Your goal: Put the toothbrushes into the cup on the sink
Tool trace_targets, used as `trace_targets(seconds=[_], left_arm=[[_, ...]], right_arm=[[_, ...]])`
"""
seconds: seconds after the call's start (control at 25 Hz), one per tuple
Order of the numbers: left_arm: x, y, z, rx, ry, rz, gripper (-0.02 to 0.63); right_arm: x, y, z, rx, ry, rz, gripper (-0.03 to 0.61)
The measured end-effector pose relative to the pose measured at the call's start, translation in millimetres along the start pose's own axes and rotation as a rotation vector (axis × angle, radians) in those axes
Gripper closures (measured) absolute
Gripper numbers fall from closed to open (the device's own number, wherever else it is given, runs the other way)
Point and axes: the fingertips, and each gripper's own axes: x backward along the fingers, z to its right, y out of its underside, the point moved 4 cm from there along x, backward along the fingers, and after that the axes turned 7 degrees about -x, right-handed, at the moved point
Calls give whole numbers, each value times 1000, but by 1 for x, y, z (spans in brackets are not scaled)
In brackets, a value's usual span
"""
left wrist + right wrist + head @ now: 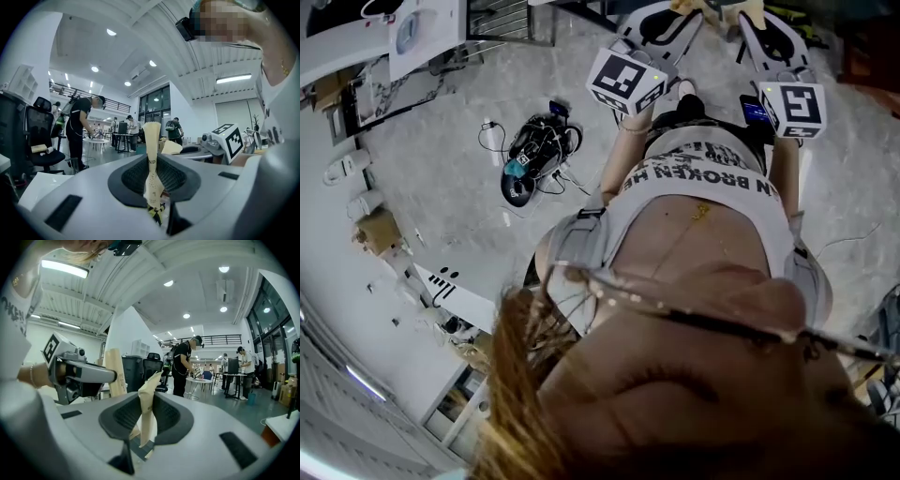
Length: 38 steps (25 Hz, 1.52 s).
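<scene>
Head view, looking steeply down the person's own front: the left claw (670, 19) and right claw (759, 23) are held out side by side and point away from the body, over a grey speckled floor (441, 187). A tangle of cables and a small device (534, 155) lies on the floor well off to the left claw's side. No sink or cup shows.

Left gripper view: the jaws are nearly together, pinching a paper-sleeved toothbrush (152, 159) that stands upright between them. Beyond it is a bright open hall with ceiling lights, people at tables (101, 140) and an office chair (40, 136).

Right gripper view: the jaws are clamped on a second paper-sleeved toothbrush (149, 413), which leans slightly towards the left claw beside it.

This looks like the carrying step. Both brushes are in hand, and the next move calls for finding the sink and lowering each brush end-first into the cup.
</scene>
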Motion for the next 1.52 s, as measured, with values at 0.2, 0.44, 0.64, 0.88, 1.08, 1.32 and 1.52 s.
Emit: trace_targets(seconds=[0.2,0.44,0.64,0.88,1.08,1.32,1.52], left_arm=[[0,4,-26,4,5,-7,552],[11,10,-57,7,2,1,552],[11,17,-62,15,0,-5,552],[4,23,-75,42,6,-7,552],[-5,38,-87,45,-5,-9,552],[-48,29,-124,43,-27,-24,552],[-90,14,-153,41,-43,-25,552]], right_arm=[[-27,-4,2,5,9,-3,500],[-58,-9,-9,24,11,9,501],[-59,-7,-8,39,26,6,500],[-75,-10,1,48,33,5,500],[-97,3,6,48,-5,1,500],[-141,-12,43,58,-55,-11,500],[-173,-31,84,60,-79,-5,500]])
